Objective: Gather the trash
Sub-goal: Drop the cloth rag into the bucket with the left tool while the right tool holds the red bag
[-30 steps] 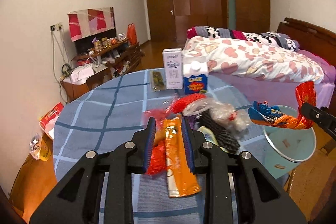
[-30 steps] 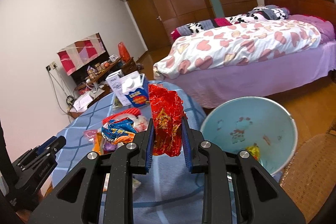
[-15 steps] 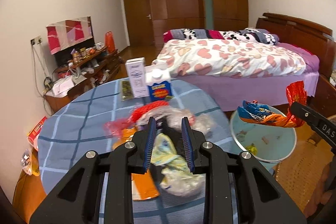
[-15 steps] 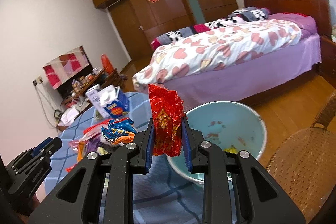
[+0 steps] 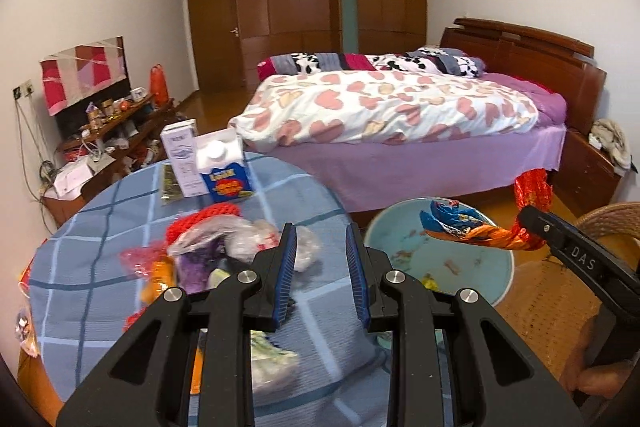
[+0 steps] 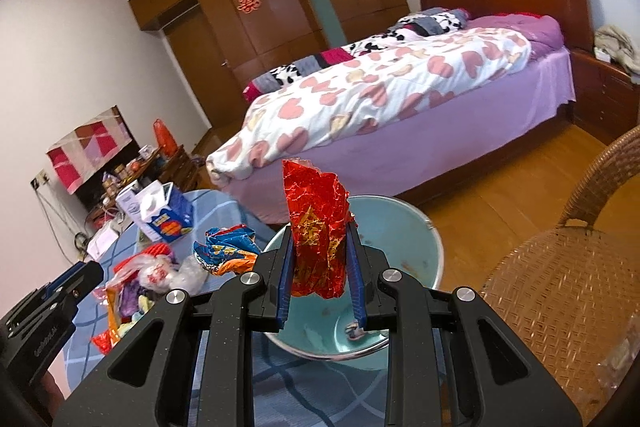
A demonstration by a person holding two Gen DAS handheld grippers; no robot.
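My right gripper (image 6: 320,259) is shut on a red foil wrapper (image 6: 316,227), with a blue and orange wrapper (image 6: 226,251) hanging beside it; both are over the light blue bin (image 6: 416,239). In the left wrist view the wrappers (image 5: 472,231) hang above the bin (image 5: 400,227) from the right gripper (image 5: 532,223). My left gripper (image 5: 320,267) is open and empty above the table's right edge. A pile of trash (image 5: 224,251) lies on the blue checked table (image 5: 100,247).
A milk carton (image 5: 224,167) and a white box (image 5: 182,155) stand at the table's far side. A bed (image 5: 392,115) is behind. A wicker chair (image 6: 560,287) is right of the bin. A cluttered TV stand (image 5: 104,123) lines the left wall.
My left gripper has swung right, away from the orange wrapper and the pile, toward the table's right edge. My right gripper has carried the wrappers over the bin.
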